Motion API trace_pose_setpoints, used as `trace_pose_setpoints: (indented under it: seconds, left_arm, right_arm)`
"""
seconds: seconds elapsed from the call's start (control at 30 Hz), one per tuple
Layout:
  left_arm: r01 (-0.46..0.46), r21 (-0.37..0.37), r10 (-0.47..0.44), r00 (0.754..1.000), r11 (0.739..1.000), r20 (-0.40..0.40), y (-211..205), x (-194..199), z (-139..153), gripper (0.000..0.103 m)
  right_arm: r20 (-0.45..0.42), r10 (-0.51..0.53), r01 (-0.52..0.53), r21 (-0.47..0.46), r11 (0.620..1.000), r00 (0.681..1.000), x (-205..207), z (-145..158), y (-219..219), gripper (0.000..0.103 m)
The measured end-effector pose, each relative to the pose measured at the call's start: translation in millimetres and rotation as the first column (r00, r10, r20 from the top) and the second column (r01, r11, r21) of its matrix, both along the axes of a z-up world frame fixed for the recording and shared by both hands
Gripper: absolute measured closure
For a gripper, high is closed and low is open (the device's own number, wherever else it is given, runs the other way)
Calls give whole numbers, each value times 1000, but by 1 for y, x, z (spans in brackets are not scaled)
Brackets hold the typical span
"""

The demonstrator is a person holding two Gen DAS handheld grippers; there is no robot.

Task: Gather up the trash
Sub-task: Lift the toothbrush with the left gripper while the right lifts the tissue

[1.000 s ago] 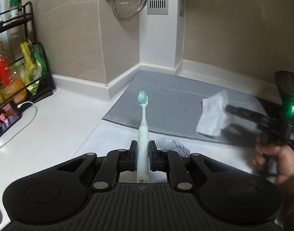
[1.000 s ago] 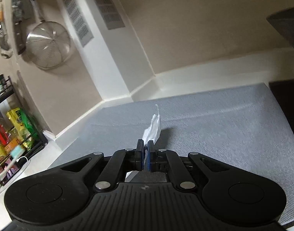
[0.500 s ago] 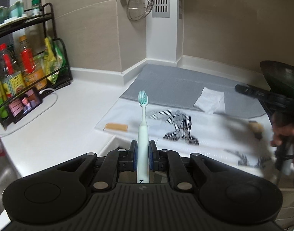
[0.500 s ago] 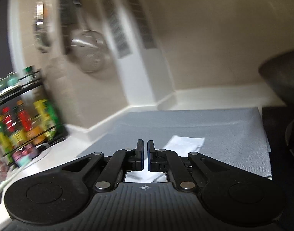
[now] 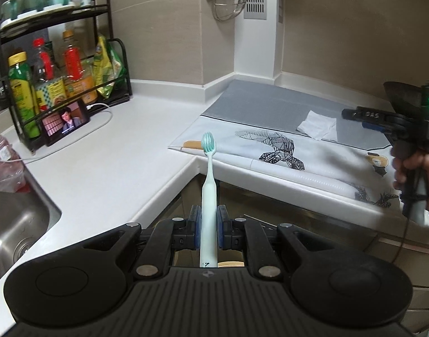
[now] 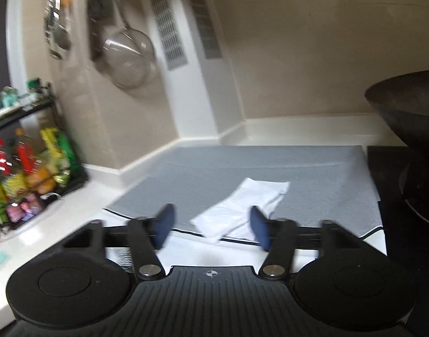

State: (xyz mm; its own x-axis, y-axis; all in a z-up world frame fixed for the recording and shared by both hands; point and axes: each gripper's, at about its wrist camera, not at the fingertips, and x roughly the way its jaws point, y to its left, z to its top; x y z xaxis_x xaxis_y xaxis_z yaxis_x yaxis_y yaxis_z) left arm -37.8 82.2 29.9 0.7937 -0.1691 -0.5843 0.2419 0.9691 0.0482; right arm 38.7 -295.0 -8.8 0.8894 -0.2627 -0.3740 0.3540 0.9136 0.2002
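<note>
Now the white tissue (image 6: 242, 207), which a second ago was pinched between the pads of the right gripper (image 6: 211, 226), is seen lying flat on the grey mat (image 6: 312, 174). The right gripper's jaws are opening; the tissue lies beyond and below them, untouched by either pad. Against the earlier left-wrist view, more of the white counter (image 5: 107, 154) and a steel sink (image 5: 20, 221) have been brought into sight. The left gripper (image 5: 208, 226) is clamped on a pale green toothbrush (image 5: 208, 191), held upright with its bristles up, as before. Relative to the grey mat, the tissue rests near the front edge, where a patterned white cloth (image 5: 284, 151) begins. The mark "7" can be read low on the toothbrush handle; other labels are too small to read.
</note>
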Motion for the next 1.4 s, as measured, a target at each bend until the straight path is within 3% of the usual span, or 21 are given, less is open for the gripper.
trace_pose_setpoints:
  seconds: [0.03,0.1,0.23,0.4,0.57,0.63,0.77,0.87,0.93,1.0,1.17,1.27,1.4]
  left_arm:
    - [0,-4,0,1000,1000,1,2,-2,0,91]
    - [4,-8,-4,1000,1000,-4,5,-5,-2,91]
    - [11,-3,-11,1000,1000,-22,7,-4,-10,91]
    - [-4,-24,2,999,1000,-53,10,3,-20,91]
    - [-28,-24,26,997,999,-73,14,7,-27,91]
    - [-32,-15,31,997,999,-72,15,6,-28,91]
    - [-37,-17,36,997,999,-67,18,3,-29,91]
    - [-37,-21,36,997,999,-70,18,2,-30,91]
    - [-32,-20,31,997,999,-72,18,1,-32,91]
    - [-28,-16,27,997,999,-70,16,0,-32,91]
    - [-24,-22,23,998,999,-60,16,-6,-34,91]
    - [-23,-26,21,998,999,-61,17,-9,-36,91]
    - [-25,-18,23,997,1000,-70,16,-12,-42,91]
  right_arm:
    - [-21,-5,5,-6,1000,1000,6,-3,-3,22]
    - [-62,-17,15,-22,1000,998,18,-10,-10,18]
    - [-151,-63,58,-41,997,986,45,-20,-24,15]
    - [-223,-76,83,23,996,972,84,-34,-39,14]
    - [-254,-64,93,100,991,965,127,-47,-44,6]
    - [-263,-60,75,48,996,963,143,-52,-38,0]
    - [-361,-68,23,-127,992,930,166,-61,-16,2]
    - [-327,-68,23,-139,990,943,159,-58,-13,36]
    - [-318,-82,31,-164,986,944,154,-56,-13,80]
    - [-325,-92,30,-192,981,941,148,-56,-11,97]
    - [-251,-98,54,-179,982,963,115,-43,-2,100]
    - [-167,-24,-4,-170,985,986,78,-26,18,100]
    - [-76,88,-102,-199,975,993,24,-8,53,100]
